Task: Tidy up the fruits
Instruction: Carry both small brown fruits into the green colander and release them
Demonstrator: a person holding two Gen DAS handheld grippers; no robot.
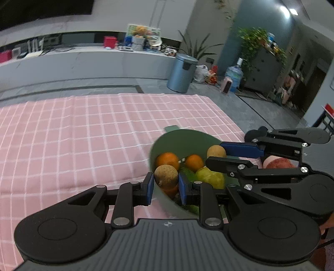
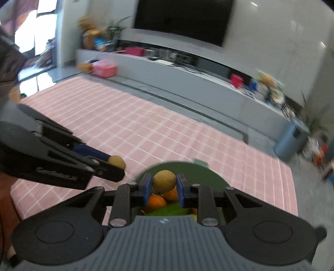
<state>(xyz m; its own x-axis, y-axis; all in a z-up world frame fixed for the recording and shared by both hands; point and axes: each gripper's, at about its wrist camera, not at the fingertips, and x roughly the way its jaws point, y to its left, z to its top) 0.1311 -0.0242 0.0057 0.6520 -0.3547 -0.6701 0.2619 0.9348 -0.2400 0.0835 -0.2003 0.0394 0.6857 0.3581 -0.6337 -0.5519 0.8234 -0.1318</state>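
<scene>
Left wrist view: left tongs (image 1: 166, 188) clamped on a small tan round fruit (image 1: 166, 173), blue pads (image 1: 149, 188) pressing both its sides. The fruit sits just above the near rim of a green bowl (image 1: 179, 137) on a pink checked tablecloth (image 1: 83, 133). In the bowl: two oranges (image 1: 168, 159), a yellow-green pear-like fruit (image 1: 209, 177), something green between them. Right tongs (image 1: 217, 155) reach in from the right edge, closed on a second tan fruit (image 1: 216, 151) over the far side of the bowl. Only marking readable: a small round emblem on the grey housing, no words. Behind: a grey bin (image 1: 181, 73) and a water jug (image 1: 234, 76) on the floor.

Right wrist view, blurred: right tongs (image 2: 163, 188) gripping the second tan fruit (image 2: 163, 181) between blue pads, directly above the green bowl (image 2: 196, 175), oranges (image 2: 156, 201) visible below it. Left tongs (image 2: 117, 164) enter from the left, holding the small tan round fruit (image 2: 117, 161) at their tip, above the tablecloth (image 2: 146, 129) just left of the bowl. Raised lettering runs along the left tongs' arm, too smeared to read. A dark TV screen (image 2: 181, 18) hangs on the far wall.
</scene>
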